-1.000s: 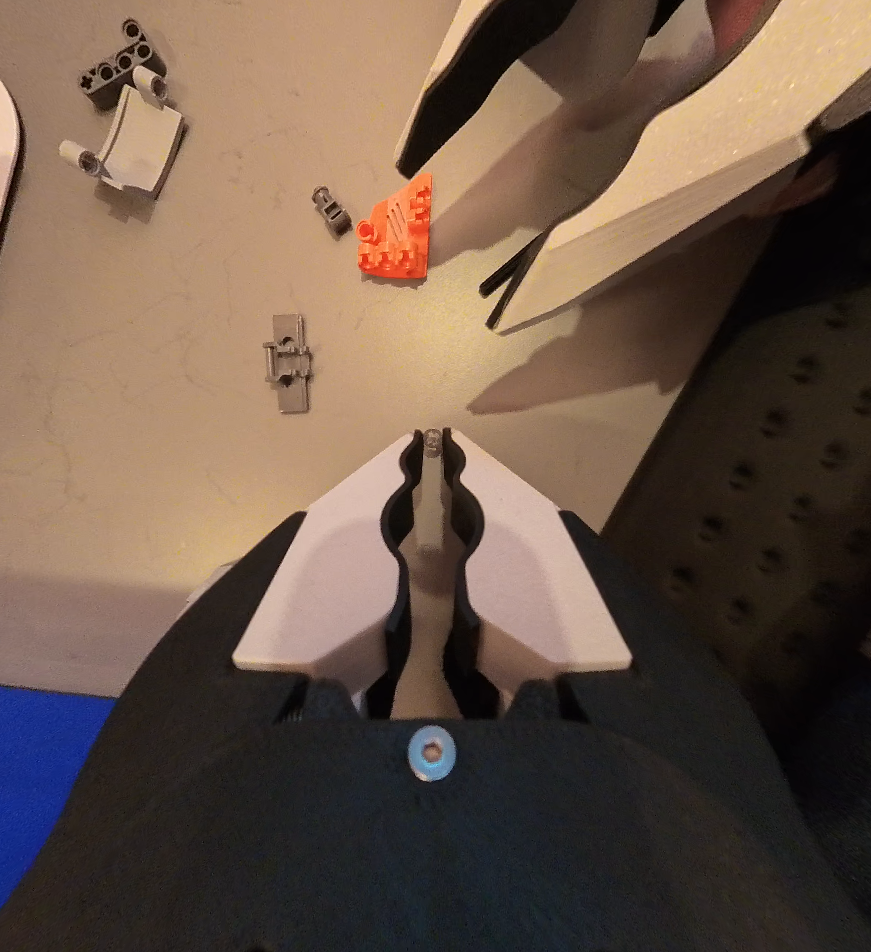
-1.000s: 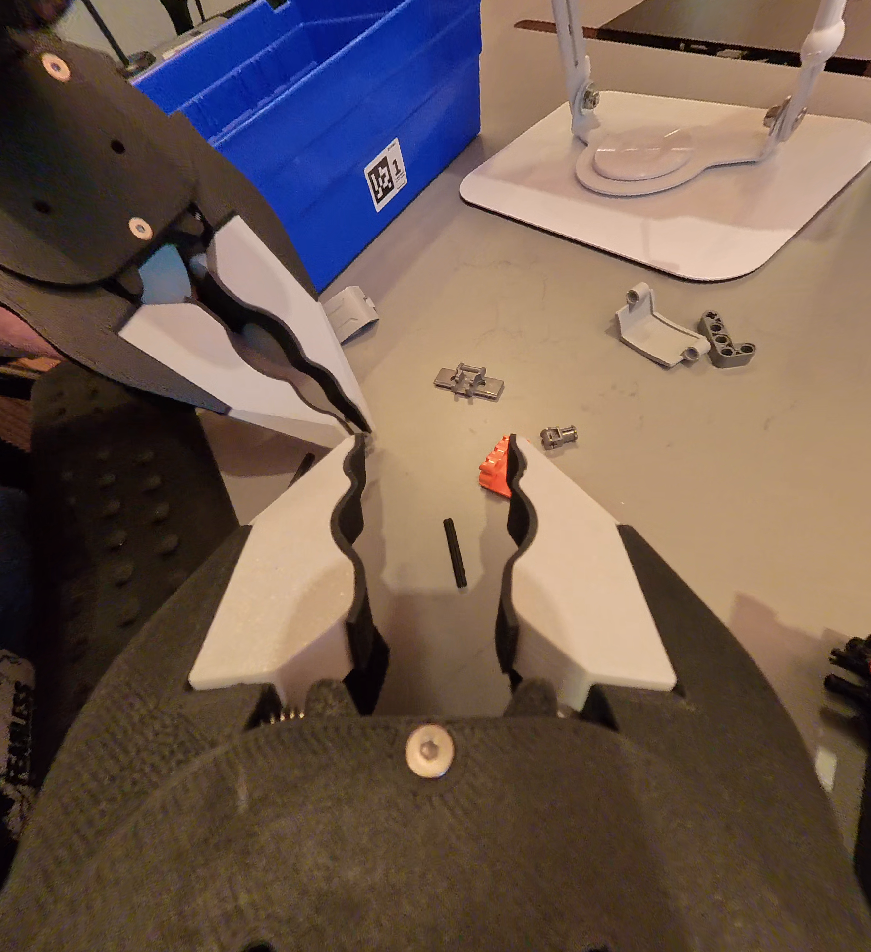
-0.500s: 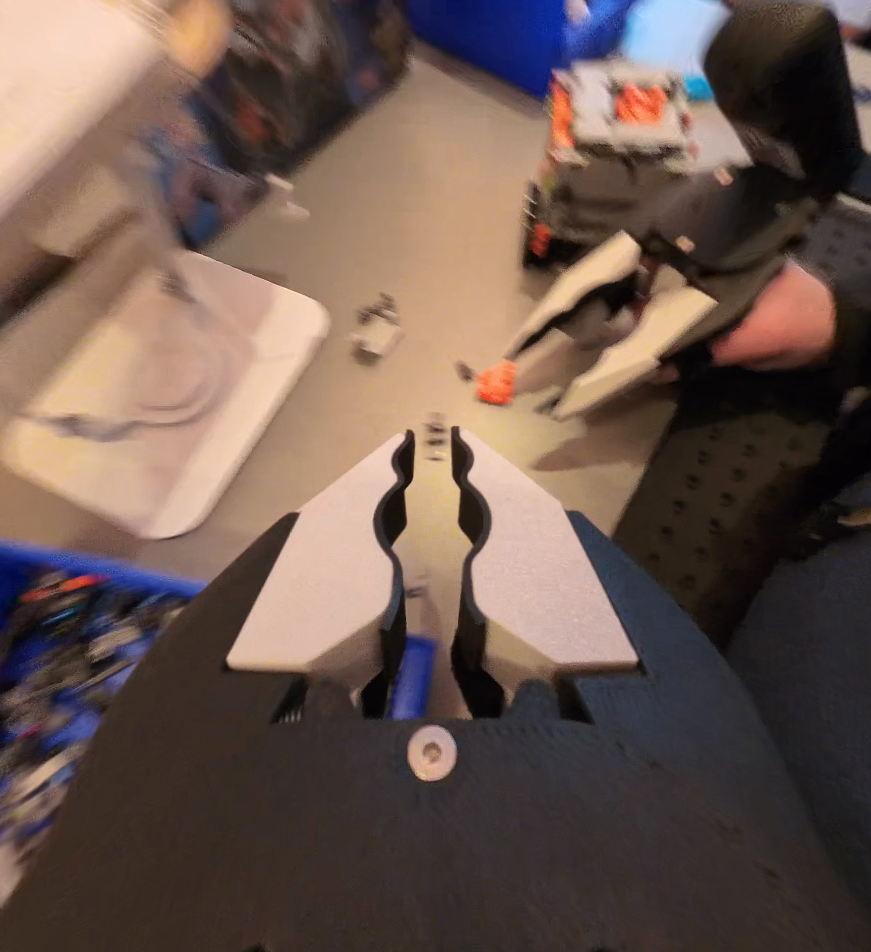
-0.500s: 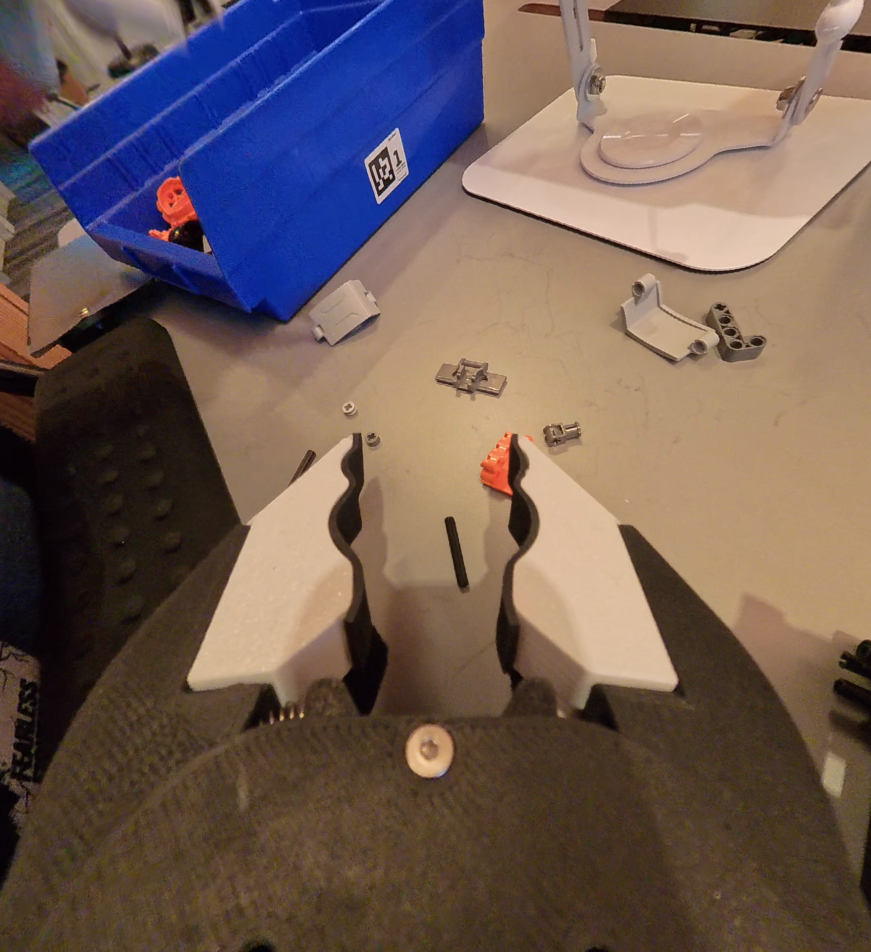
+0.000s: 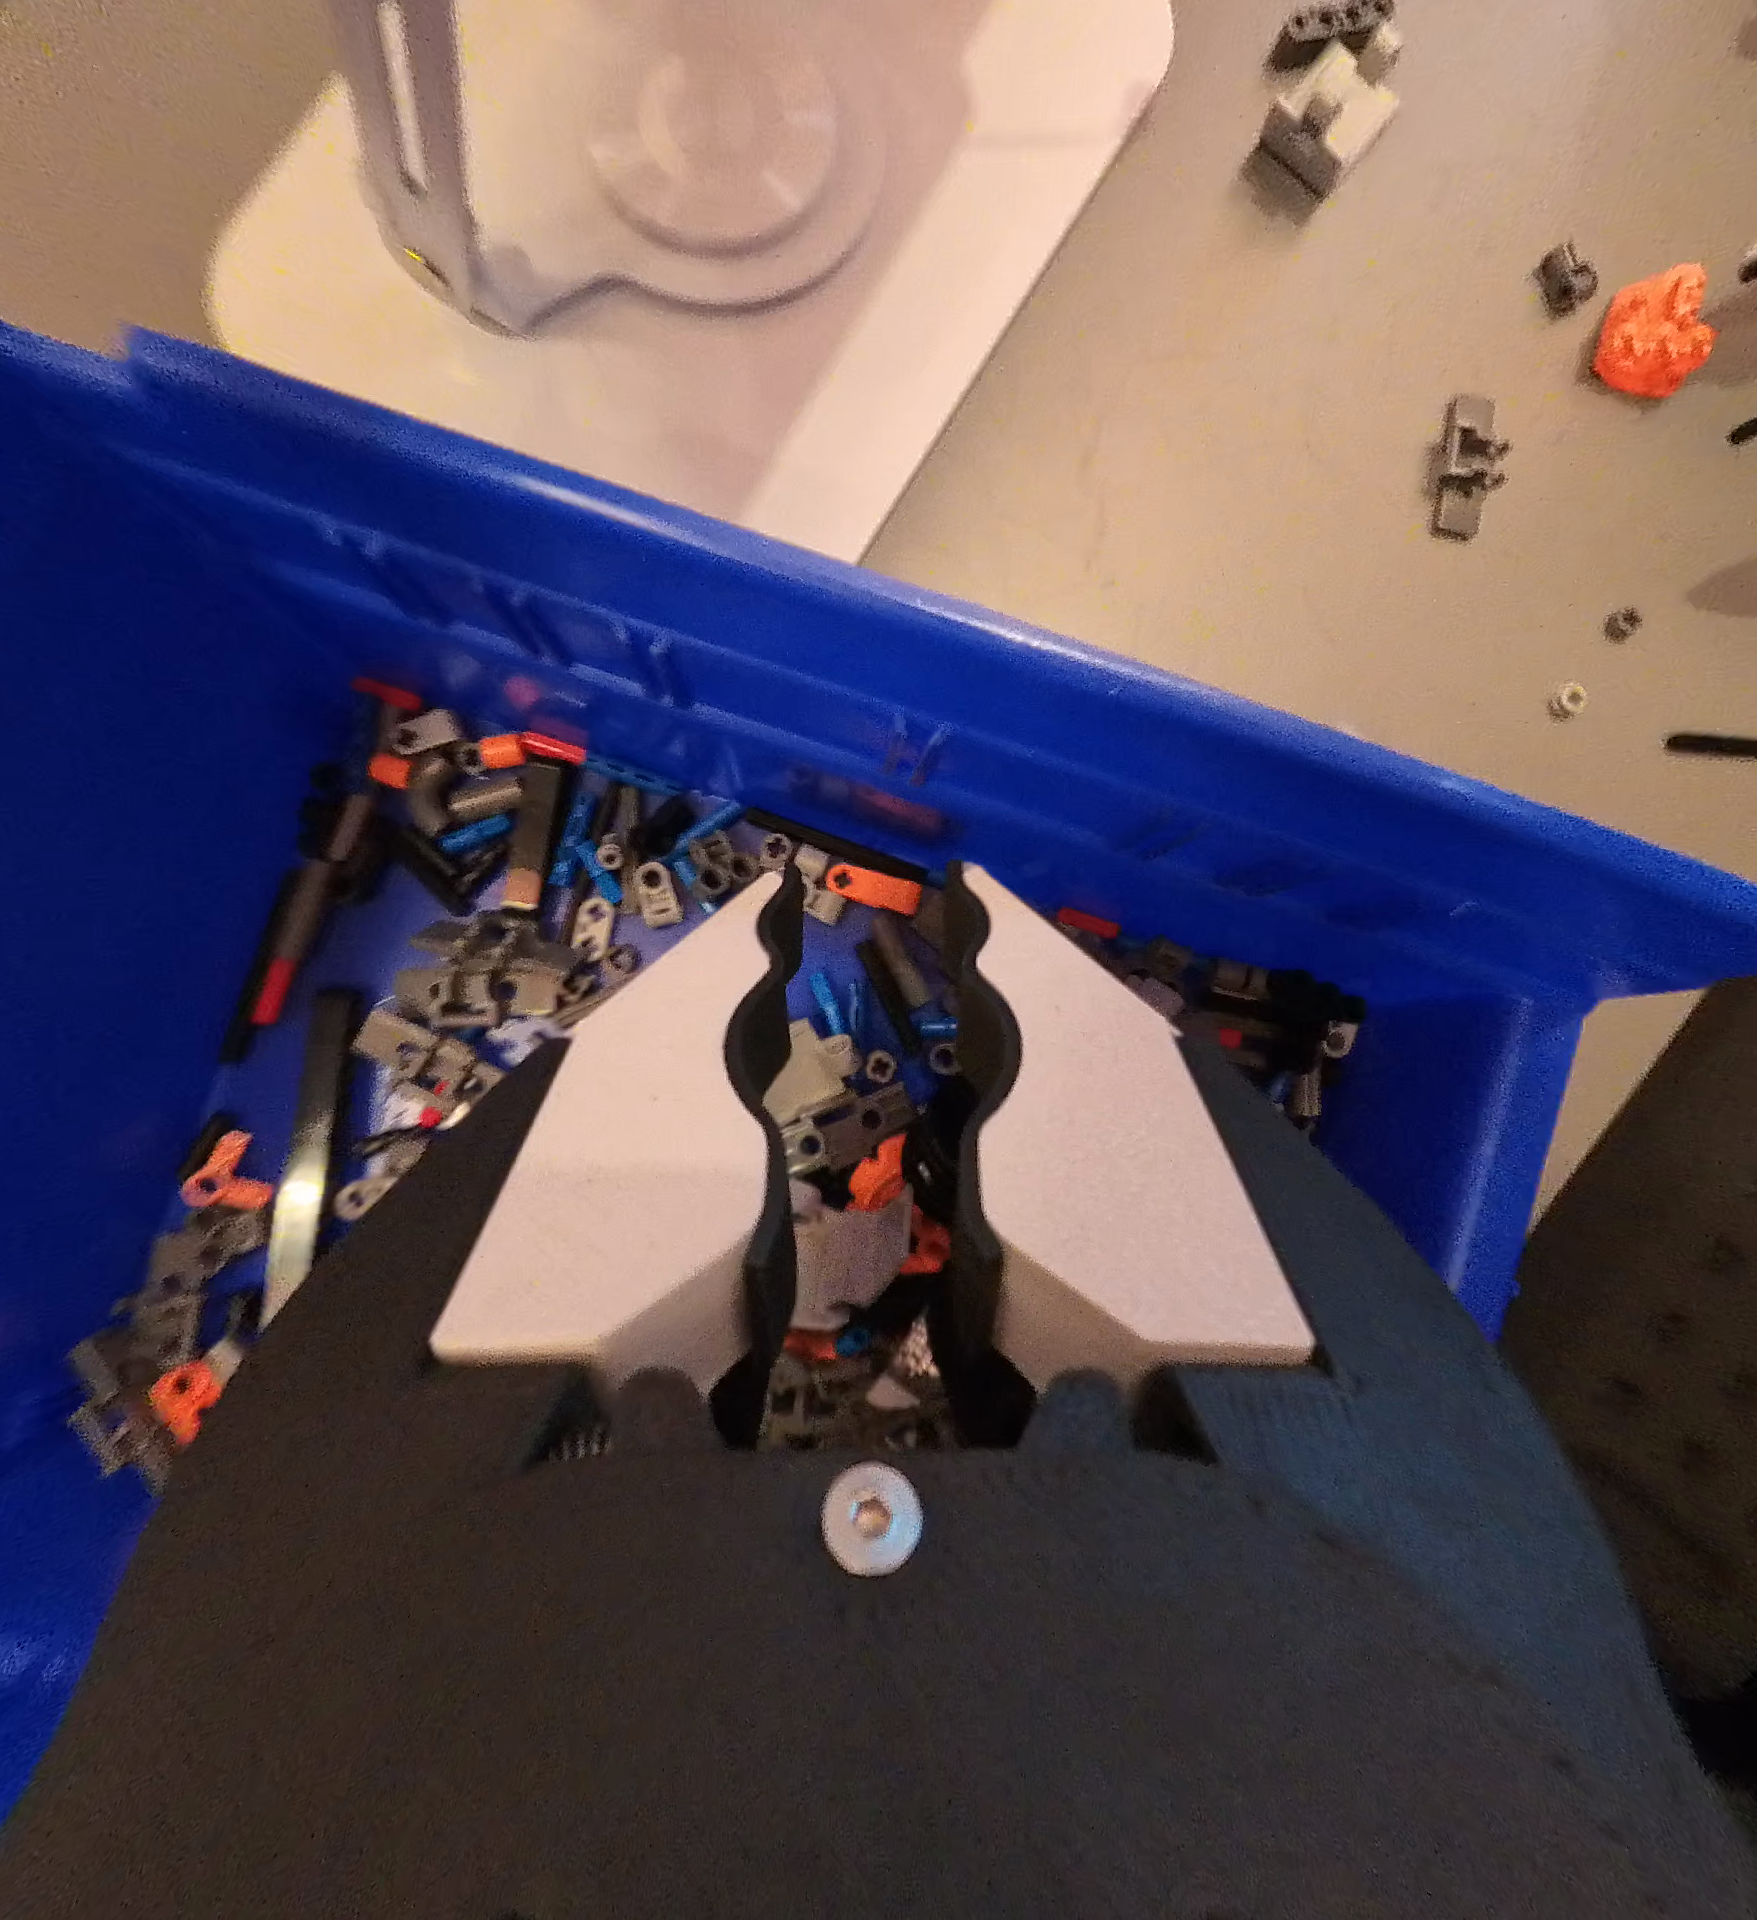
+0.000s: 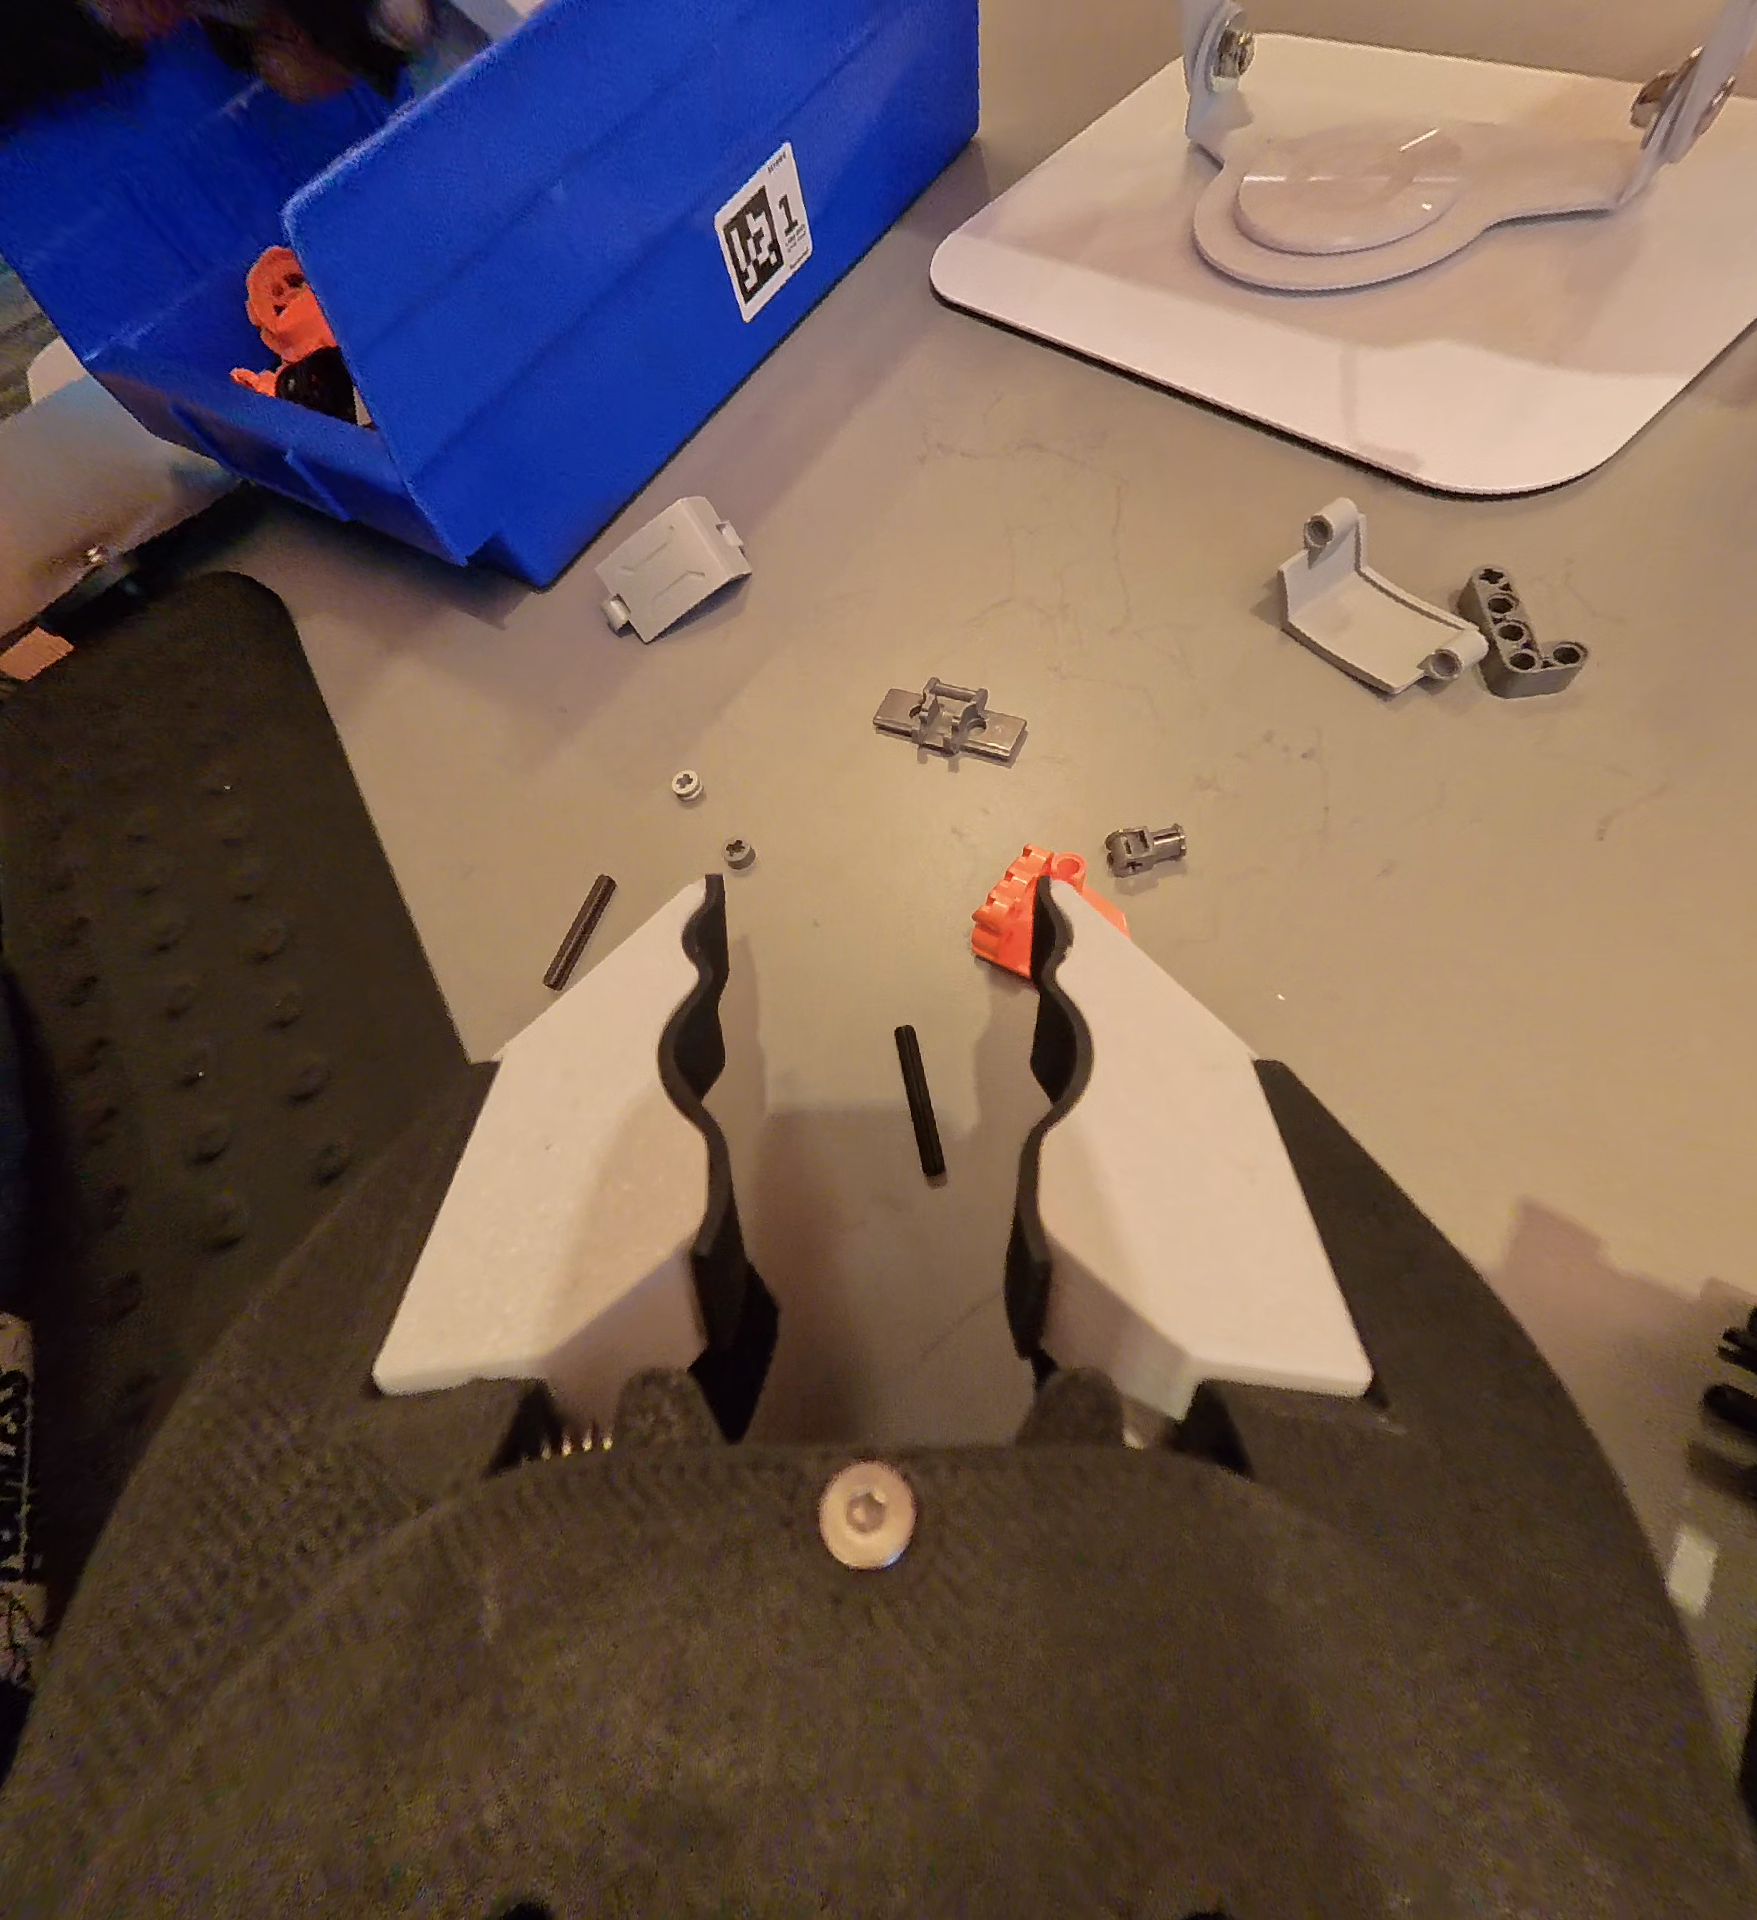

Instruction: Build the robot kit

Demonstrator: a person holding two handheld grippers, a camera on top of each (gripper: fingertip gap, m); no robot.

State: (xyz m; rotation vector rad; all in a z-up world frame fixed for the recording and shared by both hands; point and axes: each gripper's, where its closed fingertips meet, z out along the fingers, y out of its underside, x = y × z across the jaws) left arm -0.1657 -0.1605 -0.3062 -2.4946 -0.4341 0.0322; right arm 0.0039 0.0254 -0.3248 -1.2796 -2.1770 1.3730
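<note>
In the left wrist view, our left gripper (image 5: 874, 883) hangs over the blue bin (image 5: 957, 727), fingers apart and empty, pointed down at the heap of small parts (image 5: 500, 977) inside; grey and orange pieces show through the gap, below the tips, though whether any is touched we cannot tell. Held so, it looks placed for reaching into the heap. In the right wrist view, our right gripper (image 6: 884, 894) sits low over the bench (image 6: 1373, 987), fingers wide apart and holding nothing. A black axle (image 6: 920, 1101) lies on the bench between them, and the orange piece (image 6: 1009, 920) lies just beside the right fingertip.
</note>
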